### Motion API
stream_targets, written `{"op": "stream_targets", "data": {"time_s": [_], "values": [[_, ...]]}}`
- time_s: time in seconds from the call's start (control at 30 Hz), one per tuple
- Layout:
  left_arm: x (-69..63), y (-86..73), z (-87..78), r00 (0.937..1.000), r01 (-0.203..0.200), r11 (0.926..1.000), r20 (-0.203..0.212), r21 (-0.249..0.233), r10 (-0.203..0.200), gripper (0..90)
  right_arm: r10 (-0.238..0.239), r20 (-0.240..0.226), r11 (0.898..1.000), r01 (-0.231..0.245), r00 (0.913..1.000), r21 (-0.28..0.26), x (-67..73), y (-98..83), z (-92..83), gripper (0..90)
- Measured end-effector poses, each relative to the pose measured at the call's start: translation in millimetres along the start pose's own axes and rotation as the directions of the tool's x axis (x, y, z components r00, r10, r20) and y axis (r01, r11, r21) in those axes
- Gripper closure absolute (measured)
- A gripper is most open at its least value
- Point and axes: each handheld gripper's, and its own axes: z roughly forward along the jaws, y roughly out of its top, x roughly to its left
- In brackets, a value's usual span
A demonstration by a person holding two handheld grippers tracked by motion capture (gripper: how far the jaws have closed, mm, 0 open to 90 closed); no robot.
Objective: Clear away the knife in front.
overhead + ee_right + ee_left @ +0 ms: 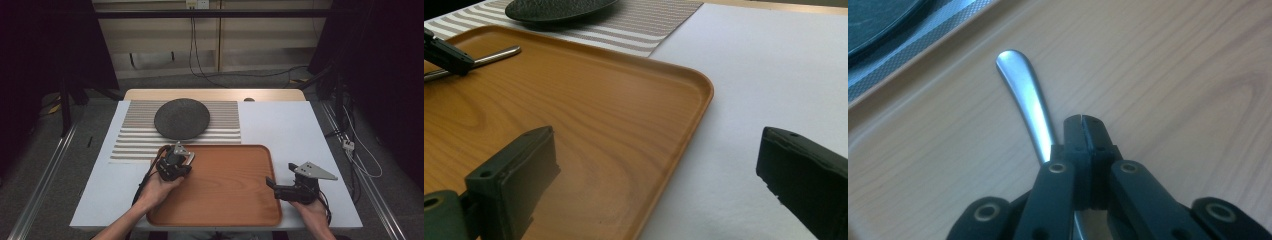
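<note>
A metal utensil handle (1023,90) lies on the wooden tray (225,200) near its far left corner. My left gripper (1082,119) is shut, its jaws meeting with nothing between the tips. It points along the handle, which runs beneath the left jaw; I cannot tell whether it is pinched lower down. From above, the left gripper (176,148) sits over the tray's far left corner. In the right gripper view it (446,56) rests on the handle (494,56). My right gripper (659,150) is open and straddles the tray's right rim (704,85), as seen from above (281,174).
A dark round plate (181,118) sits on a striped placemat (130,140) beyond the tray. A white cover (285,125) spreads over the table to the right of the mat and tray. Cables hang over the floor behind the table.
</note>
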Motion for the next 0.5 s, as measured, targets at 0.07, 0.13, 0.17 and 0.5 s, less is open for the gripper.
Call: {"op": "stream_targets", "data": {"time_s": [0.07,0.13,0.17,0.5], "values": [[1.8,-1.6,-1.2,1.0000,0.003,1.0000,-0.005,0.001,-0.003,90.0,0.001,-0.001,1.000,-0.001,1.0000,0.001,-1.2,-0.3,-0.5,2.8],[3.5,-3.2,-2.4,0.9999,0.011,0.9999,-0.010,0.000,-0.011,90.0,0.003,0.000,1.000,-0.003,1.0000,-0.001,-1.4,-0.4,-1.0,2.7],[4.5,-3.9,-2.9,0.9998,0.016,0.9999,-0.009,-0.001,-0.016,90.0,0.001,0.000,1.000,-0.001,1.0000,-0.002,-1.4,-0.4,-1.1,2.8],[12.7,-8.4,-7.5,0.9993,0.032,0.9995,-0.020,0.010,-0.031,90.0,0.004,0.003,1.000,-0.004,1.0000,0.002,-1.0,-0.4,-1.0,2.8]]}}
